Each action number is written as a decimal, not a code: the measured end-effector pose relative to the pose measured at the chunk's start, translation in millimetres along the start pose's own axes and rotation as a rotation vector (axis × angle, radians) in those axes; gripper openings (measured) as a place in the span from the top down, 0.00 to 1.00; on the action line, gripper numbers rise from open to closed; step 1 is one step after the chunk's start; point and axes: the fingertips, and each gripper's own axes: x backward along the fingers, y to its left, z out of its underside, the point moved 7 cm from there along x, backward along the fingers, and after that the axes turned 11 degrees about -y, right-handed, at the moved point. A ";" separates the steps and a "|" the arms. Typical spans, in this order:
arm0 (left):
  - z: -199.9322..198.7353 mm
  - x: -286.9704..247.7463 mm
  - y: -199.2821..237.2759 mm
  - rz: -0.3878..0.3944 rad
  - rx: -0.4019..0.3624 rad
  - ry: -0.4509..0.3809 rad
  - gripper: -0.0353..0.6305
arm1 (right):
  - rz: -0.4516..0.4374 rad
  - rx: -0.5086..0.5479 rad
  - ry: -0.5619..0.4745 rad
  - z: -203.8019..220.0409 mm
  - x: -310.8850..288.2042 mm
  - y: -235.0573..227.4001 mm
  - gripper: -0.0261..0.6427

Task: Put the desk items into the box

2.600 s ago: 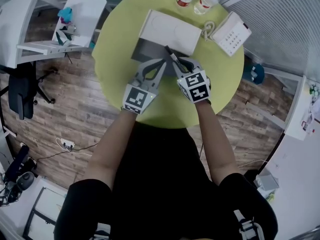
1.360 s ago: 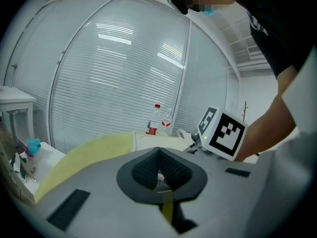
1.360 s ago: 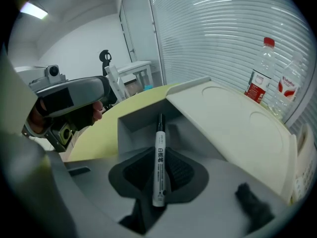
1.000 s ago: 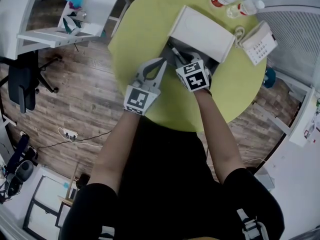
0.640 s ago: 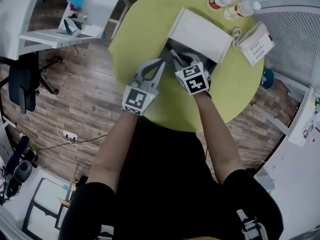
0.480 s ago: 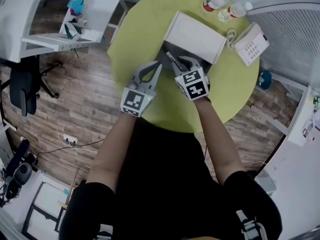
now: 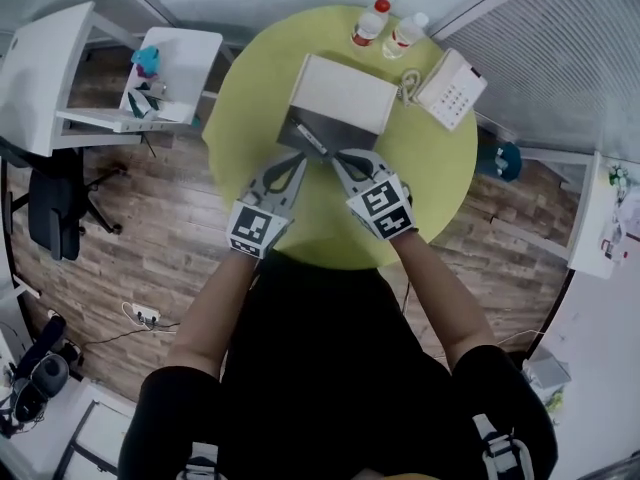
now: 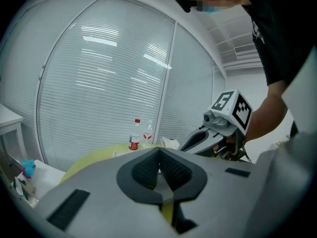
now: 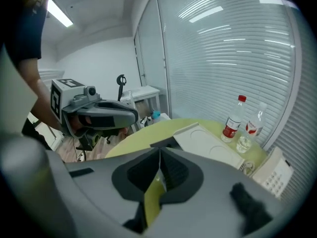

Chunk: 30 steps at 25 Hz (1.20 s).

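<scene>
A box with a grey inside (image 7: 325,128) and a raised white lid (image 7: 345,93) stands on the round yellow-green table (image 7: 255,108). A dark pen (image 7: 309,140) lies in the grey part. My right gripper (image 7: 343,161) is shut and holds nothing, just in front of the box and a little apart from the pen. My left gripper (image 7: 288,164) is also shut and holds nothing, by the box's front left corner. In the right gripper view the pads (image 9: 171,170) meet, with the lid (image 9: 213,145) beyond them. The left gripper view shows its pads (image 8: 148,170) pressed together.
Two bottles (image 7: 370,20) (image 7: 405,33) stand at the table's far edge, with a white desk phone (image 7: 450,88) and its coiled cord (image 7: 412,83) to the right of the box. A white side desk (image 7: 160,78) and a black chair (image 7: 50,208) are at the left.
The pen that stuck out of my right gripper now lies in the box, and that gripper has pulled back toward me. The left gripper stayed shut beside it.
</scene>
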 end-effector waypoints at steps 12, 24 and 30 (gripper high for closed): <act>-97.0 4.9 -75.0 0.072 -0.055 -0.073 0.94 | -0.072 0.032 -0.335 -70.6 129.7 17.6 0.94; -168.2 10.0 -103.3 0.107 -0.063 -0.186 0.94 | -0.016 0.029 -0.660 -128.3 182.8 35.9 0.94; -169.6 9.0 -105.0 0.114 -0.079 -0.196 0.94 | 0.012 0.075 -0.688 -134.8 184.6 40.0 0.94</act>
